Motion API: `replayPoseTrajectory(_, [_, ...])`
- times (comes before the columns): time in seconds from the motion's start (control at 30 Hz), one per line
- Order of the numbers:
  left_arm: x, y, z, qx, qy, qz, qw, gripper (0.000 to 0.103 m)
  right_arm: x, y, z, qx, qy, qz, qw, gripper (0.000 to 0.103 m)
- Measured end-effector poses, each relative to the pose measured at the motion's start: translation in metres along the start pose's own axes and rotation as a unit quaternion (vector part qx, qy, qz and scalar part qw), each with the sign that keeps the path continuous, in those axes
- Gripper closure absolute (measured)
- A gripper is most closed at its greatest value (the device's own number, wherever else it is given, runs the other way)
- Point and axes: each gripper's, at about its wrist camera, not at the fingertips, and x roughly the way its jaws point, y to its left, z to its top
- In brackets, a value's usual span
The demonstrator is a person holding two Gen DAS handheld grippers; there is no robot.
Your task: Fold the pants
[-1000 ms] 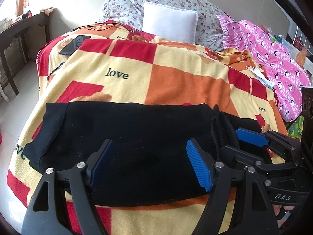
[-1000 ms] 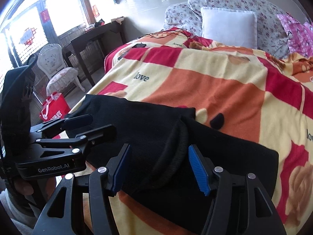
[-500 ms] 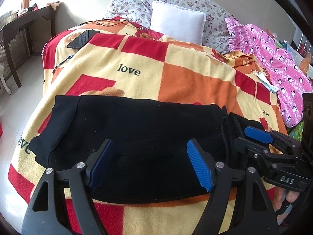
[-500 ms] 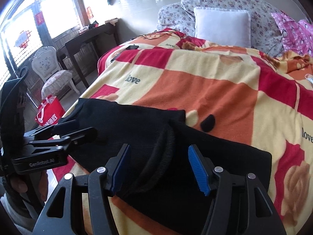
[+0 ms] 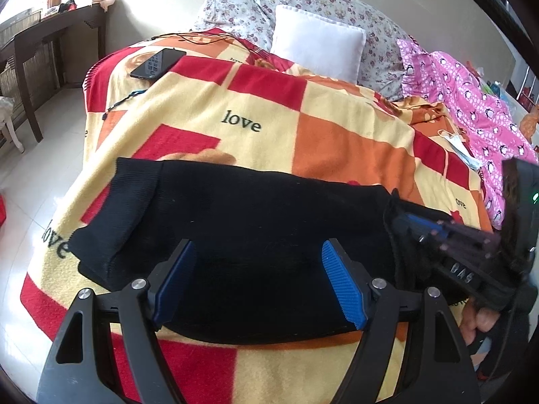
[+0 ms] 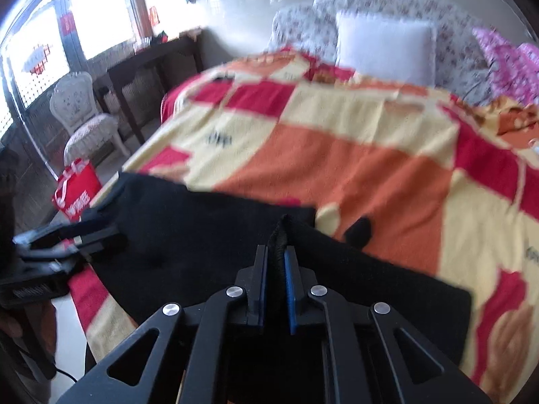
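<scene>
Black pants (image 5: 262,235) lie flat across the near end of a bed, on a red, orange and yellow checked blanket (image 5: 337,141). My left gripper (image 5: 258,252) hovers open over their middle, its blue pads wide apart with only flat cloth below. To its right, my right gripper (image 5: 424,229) sits at the bunched thick seam. In the right wrist view the right gripper (image 6: 276,252) is closing, and its pads pinch a raised ridge of the pants (image 6: 188,235). The left gripper (image 6: 97,222) shows at the left edge of that view.
A phone (image 5: 158,64) and a cable lie at the blanket's far left. A white pillow (image 5: 316,50), pink pyjamas (image 5: 471,107) and a face mask (image 5: 454,141) are behind and to the right. Left of the bed are a dark table (image 6: 145,64), a white chair (image 6: 84,111) and a red bag (image 6: 75,192).
My right gripper's jaws went from wide apart to pinched on the ridge of black cloth. The left gripper stays open over the pants.
</scene>
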Motion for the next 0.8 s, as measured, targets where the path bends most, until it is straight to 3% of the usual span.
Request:
replayPoseTrajectory(0.07, [0.002,0.002,0.000,-0.002,0.002,0.005,1.0000,0.026,0.000,0.001,-0.003,0.011,-0.010,0.010,1.000,0.083])
replayPoseTrajectory(0.13, [0.003,0.003,0.000,-0.005,0.005,0.009,0.9999,0.026,-0.007,0.002,-0.001,0.019,-0.008,0.031,0.999,0.062])
replayPoseTrajectory(0.37, [0.002,0.004,0.000,-0.003,0.002,0.010,0.9999,0.026,-0.033,0.021,0.007,-0.007,-0.032,0.045,0.998,0.054])
replayPoseTrajectory(0.47, [0.001,0.007,-0.001,-0.004,0.001,0.013,0.9999,0.026,-0.028,0.026,0.008,-0.015,-0.026,0.048,0.998,0.053])
replayPoseTrajectory(0.57, [0.000,0.011,-0.002,-0.011,0.002,0.011,0.9999,0.026,-0.017,0.031,0.008,-0.018,-0.015,0.052,0.998,0.044])
replayPoseTrajectory(0.8, [0.004,0.010,-0.001,-0.015,0.013,-0.001,0.9998,0.020,0.002,0.041,0.011,-0.025,0.003,0.053,0.998,0.043])
